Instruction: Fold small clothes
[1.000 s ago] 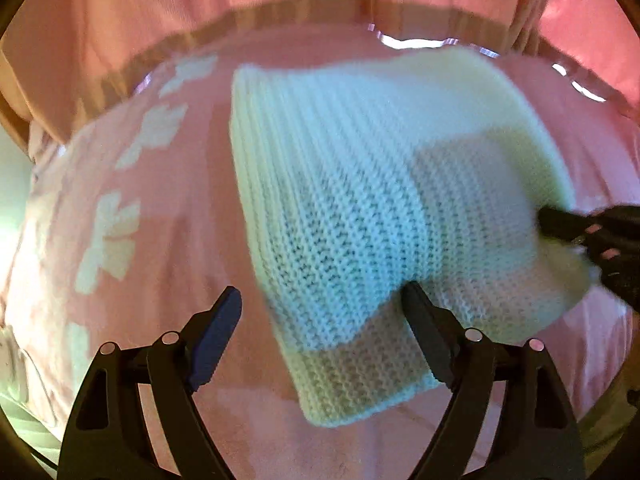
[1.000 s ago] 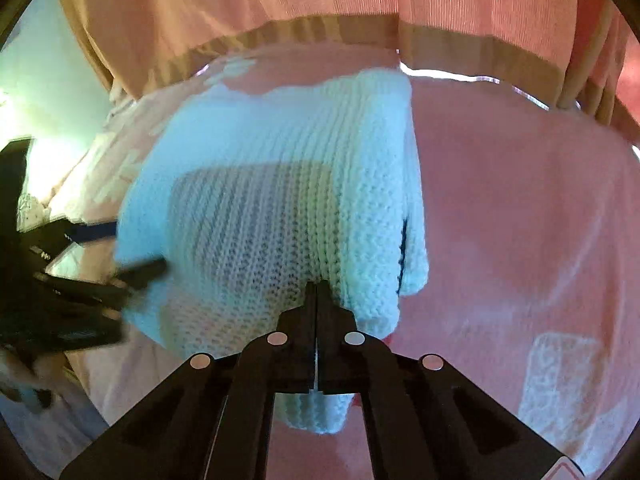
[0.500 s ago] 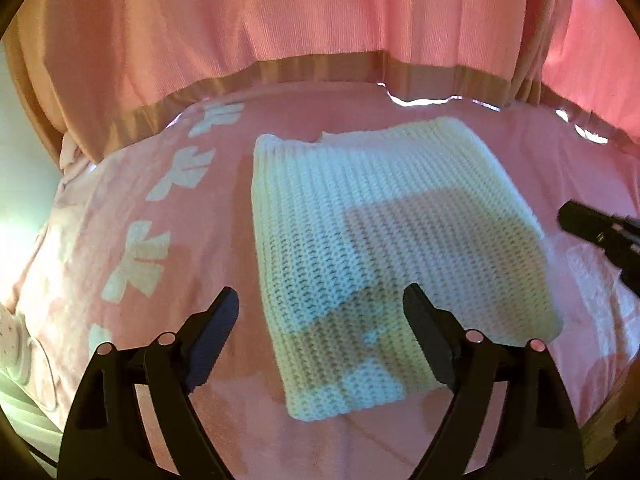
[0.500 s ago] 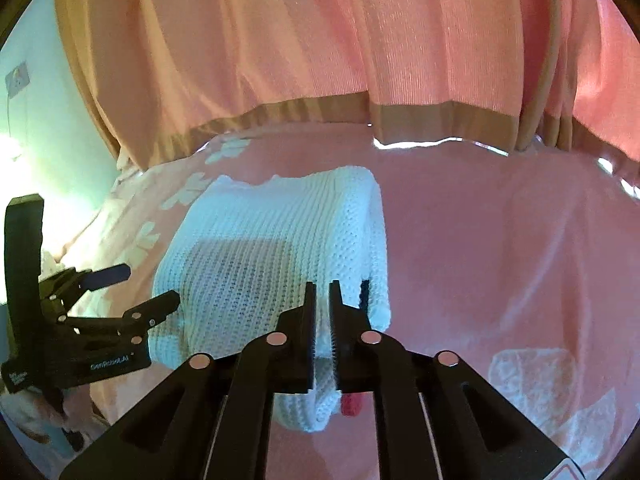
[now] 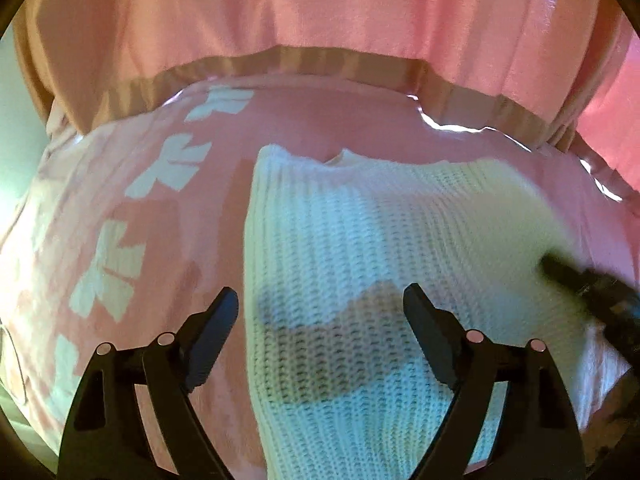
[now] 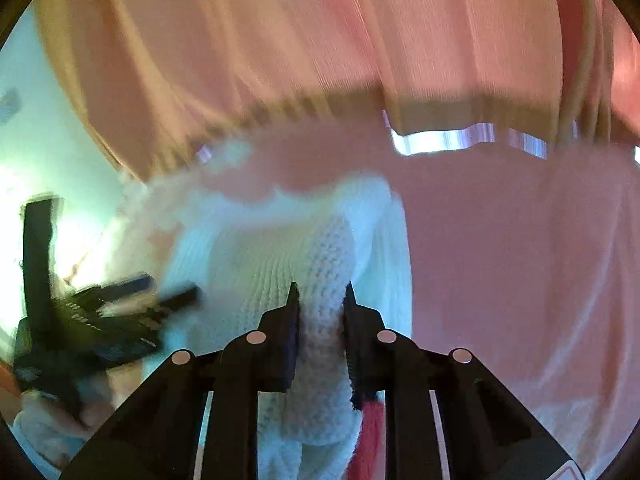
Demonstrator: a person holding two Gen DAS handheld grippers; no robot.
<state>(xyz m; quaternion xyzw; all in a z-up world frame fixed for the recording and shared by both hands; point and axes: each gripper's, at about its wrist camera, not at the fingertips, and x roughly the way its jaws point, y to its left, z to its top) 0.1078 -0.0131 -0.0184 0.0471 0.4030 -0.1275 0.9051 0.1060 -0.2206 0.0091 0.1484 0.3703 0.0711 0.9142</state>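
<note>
A folded white knitted garment [image 5: 360, 264] lies on the pink bedspread [image 5: 132, 208]. My left gripper [image 5: 320, 312] is open and hovers over the garment's near left part, jaws wide apart, holding nothing. My right gripper [image 6: 320, 300] has its jaws partly apart with a thick fold of the white knit [image 6: 320, 320] between them; the view is blurred. The right gripper also shows in the left wrist view [image 5: 592, 292] at the garment's right edge. The left gripper shows in the right wrist view [image 6: 104, 312] at the far left.
Pink curtains [image 5: 320, 12] with a tan hem hang behind the bed. The bedspread has white bow patterns [image 5: 108, 272] on its left side. A pale wall [image 6: 48, 152] lies to the left. Bare pink bedspread [image 6: 520, 260] spreads to the right of the garment.
My right gripper's jaws have widened and now have a fold of the knit between them. The left gripper has moved closer over the garment and stays open.
</note>
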